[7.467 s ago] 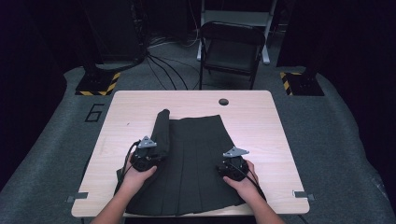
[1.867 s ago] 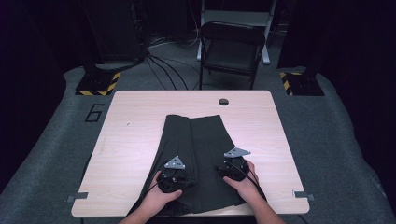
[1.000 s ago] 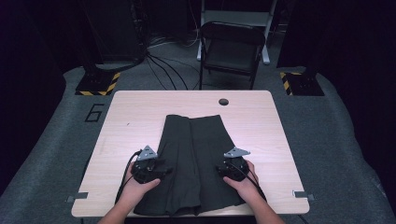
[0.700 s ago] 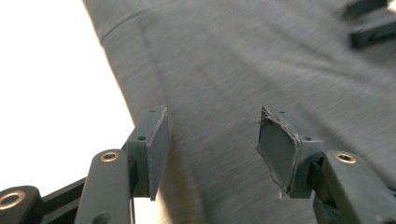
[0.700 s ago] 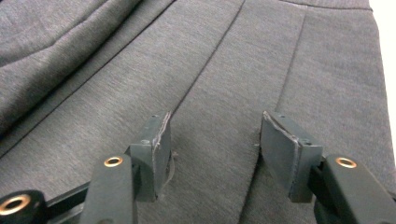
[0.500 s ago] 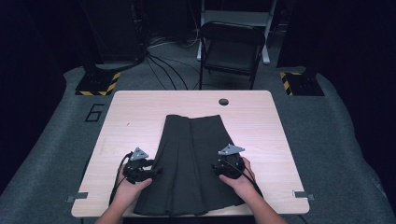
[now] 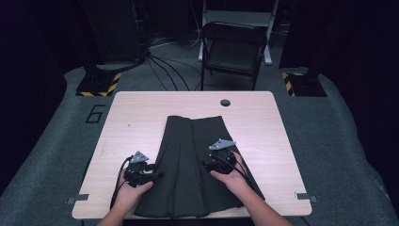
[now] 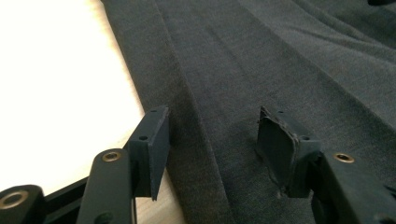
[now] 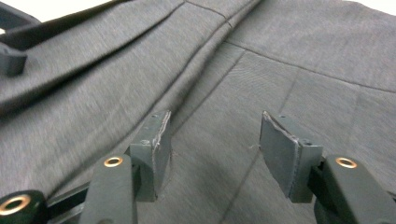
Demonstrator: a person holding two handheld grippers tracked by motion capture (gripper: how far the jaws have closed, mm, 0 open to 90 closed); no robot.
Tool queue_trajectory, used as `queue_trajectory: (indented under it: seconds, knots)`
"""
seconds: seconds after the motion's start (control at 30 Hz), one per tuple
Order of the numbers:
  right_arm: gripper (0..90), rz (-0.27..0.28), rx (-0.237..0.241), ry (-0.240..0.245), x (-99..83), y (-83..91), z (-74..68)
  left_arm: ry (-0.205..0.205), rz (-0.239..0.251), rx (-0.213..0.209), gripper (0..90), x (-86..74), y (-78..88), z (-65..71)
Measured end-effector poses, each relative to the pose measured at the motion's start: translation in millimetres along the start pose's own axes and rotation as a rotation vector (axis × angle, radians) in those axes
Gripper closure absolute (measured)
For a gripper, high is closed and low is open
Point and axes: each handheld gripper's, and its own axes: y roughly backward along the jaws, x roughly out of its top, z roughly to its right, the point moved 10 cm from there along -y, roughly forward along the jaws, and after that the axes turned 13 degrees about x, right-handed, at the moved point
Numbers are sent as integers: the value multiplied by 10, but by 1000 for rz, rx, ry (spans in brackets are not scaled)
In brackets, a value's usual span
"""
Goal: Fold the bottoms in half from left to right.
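Two tools flank a dark pleated skirt (image 7: 197, 165) spread flat on the pale wooden desk (image 7: 136, 117) in the high view, its long axis running away from the person; the left tool (image 7: 155, 175) sits at its left edge, nearer a graspable border. In the left gripper view, spread jaws straddle that folded edge of matte woven cloth. In the right gripper view, the right tool (image 9: 212, 156) gapes, empty, over seamed fabric.

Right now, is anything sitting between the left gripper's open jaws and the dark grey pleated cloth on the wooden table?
Nothing visible. The left gripper is open at the dark grey pleated cloth's left edge, over the fabric, with only cloth and the light wooden table beneath. The right gripper hovers open above the cloth's right half.
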Motion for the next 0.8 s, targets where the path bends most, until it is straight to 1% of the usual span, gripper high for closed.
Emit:
queue_trajectory:
  seconds: [0.03,0.07,0.17,0.2,0.23,0.27,0.3,0.33,0.37,0.4,0.43,0.47,0.53,0.57,0.6,0.63,0.67,0.7,0.73,0.8]
  knots:
    - [425,9,-4,0,21,-20,-1,1,-2,-2,450,-4,-3,4]
    - [422,1,-1,1,22,-31,-5,-16,-19,-9,455,-26,2,-3]
    - [409,-10,0,7,40,-87,8,3,-14,-5,479,-30,-21,-1]
    - [404,-8,0,-10,44,-102,5,2,-19,-12,489,-36,-20,-1]
    - [402,-10,0,-15,48,-118,17,0,-28,-18,498,-45,-16,-1]
    - [401,1,1,-21,63,-143,28,3,-31,-18,512,-52,-20,1]
    - [398,-5,6,-26,68,-162,43,6,-21,-11,523,-49,-35,-2]
    - [395,0,7,-44,75,-180,45,7,-25,-14,531,-56,-37,0]
    - [393,-5,10,-53,76,-189,48,8,-26,-14,537,-64,-46,-3]
    - [392,-1,12,-52,91,-212,64,2,-30,-12,542,-72,-49,-10]
    - [392,-6,12,-77,89,-221,53,13,-28,-13,543,-70,-53,-8]
    - [390,-2,11,-58,108,-245,76,12,-28,-12,548,-71,-53,-11]
    - [387,2,17,-72,127,-271,64,8,-22,-10,561,-73,-54,-10]
    - [386,7,18,-60,147,-287,70,4,-23,-7,568,-76,-53,-9]
    - [385,14,23,-77,159,-306,50,-2,-21,-6,573,-79,-53,-11]
    - [383,15,21,-70,167,-321,53,-4,-19,-4,579,-80,-54,-6]
    - [383,10,22,-73,180,-345,37,-3,-15,-2,587,-79,-56,0]
    - [383,8,22,-87,188,-361,16,-9,-11,3,594,-77,-60,-2]
    - [382,9,24,-66,212,-383,16,-2,-7,4,602,-73,-63,5]
    - [380,13,28,-62,254,-428,-23,3,-10,3,616,-74,-61,9]
